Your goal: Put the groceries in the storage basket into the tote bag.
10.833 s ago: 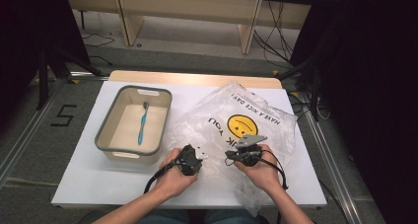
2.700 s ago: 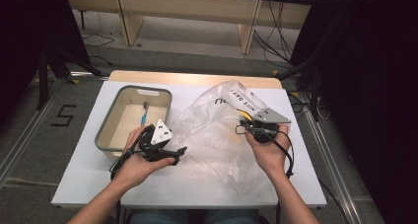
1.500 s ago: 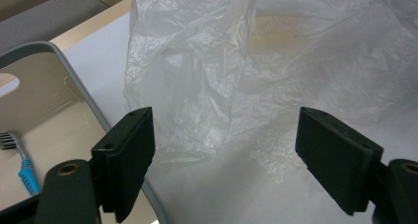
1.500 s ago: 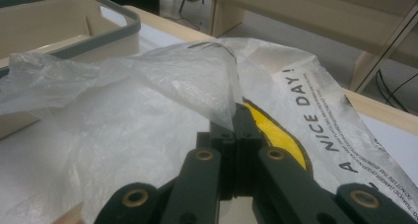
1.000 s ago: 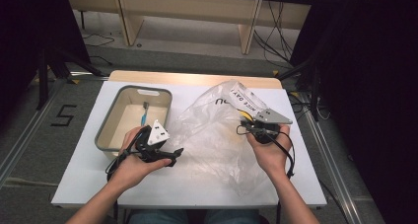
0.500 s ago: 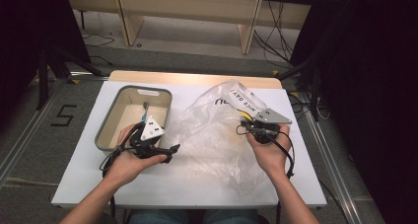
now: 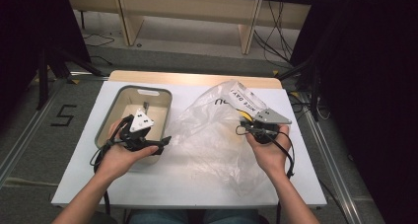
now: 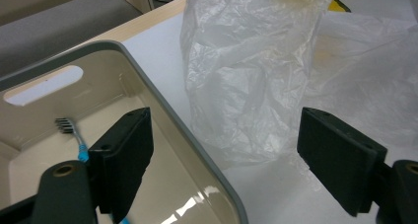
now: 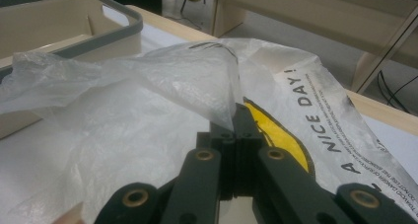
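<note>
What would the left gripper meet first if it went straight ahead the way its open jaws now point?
Most likely the plastic bag: in the left gripper view it stands crumpled between and beyond the open jaws of the left gripper. The tray rim crosses lower down, so depth leaves some doubt.

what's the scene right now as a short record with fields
table: white top
bin: grey-rimmed, left side of table
toothbrush: blue handle, lying in bin
bag: clear plastic, right of bin, edge raised
left gripper: jaws open, empty, over bin's near right rim
right gripper: shut on bag's edge, holding it up
</note>
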A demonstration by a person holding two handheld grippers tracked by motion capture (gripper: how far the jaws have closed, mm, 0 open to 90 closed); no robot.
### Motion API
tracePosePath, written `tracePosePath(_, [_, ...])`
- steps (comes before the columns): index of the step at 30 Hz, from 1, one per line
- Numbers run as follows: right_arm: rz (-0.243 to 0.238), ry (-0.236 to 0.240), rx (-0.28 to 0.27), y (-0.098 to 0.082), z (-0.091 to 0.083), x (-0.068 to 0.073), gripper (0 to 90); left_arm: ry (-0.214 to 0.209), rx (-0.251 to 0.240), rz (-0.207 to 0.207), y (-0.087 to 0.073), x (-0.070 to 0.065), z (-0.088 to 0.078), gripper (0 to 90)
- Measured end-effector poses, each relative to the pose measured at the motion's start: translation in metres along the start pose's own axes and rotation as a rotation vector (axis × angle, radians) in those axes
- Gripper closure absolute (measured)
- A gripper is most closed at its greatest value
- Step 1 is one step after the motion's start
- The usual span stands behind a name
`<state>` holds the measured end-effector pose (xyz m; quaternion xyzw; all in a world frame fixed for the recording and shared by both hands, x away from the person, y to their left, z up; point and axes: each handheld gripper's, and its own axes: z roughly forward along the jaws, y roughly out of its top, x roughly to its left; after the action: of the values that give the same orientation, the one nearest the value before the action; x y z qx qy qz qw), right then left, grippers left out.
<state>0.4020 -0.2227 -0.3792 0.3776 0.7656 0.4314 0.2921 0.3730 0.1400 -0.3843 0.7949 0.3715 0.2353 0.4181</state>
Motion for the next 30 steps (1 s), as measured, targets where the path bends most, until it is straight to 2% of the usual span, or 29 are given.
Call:
tracePosePath(10, [0.007, 0.000, 0.003, -0.001, 0.000, -0.001, 90.0, 0.028, -0.004, -0.028, 0.002, 0.014, -0.007, 20.9])
tracePosePath(20, [0.006, 0.000, 0.001, 0.000, -0.001, 0.000, 90.0, 0.070, 0.015, -0.072, 0.009, 0.032, -0.002, 21.8])
tracePosePath(30, [0.007, 0.002, 0.003, 0.000, -0.001, 0.000, 90.0, 0.122, 0.116, -0.125, 0.024, 0.061, 0.023, 23.6])
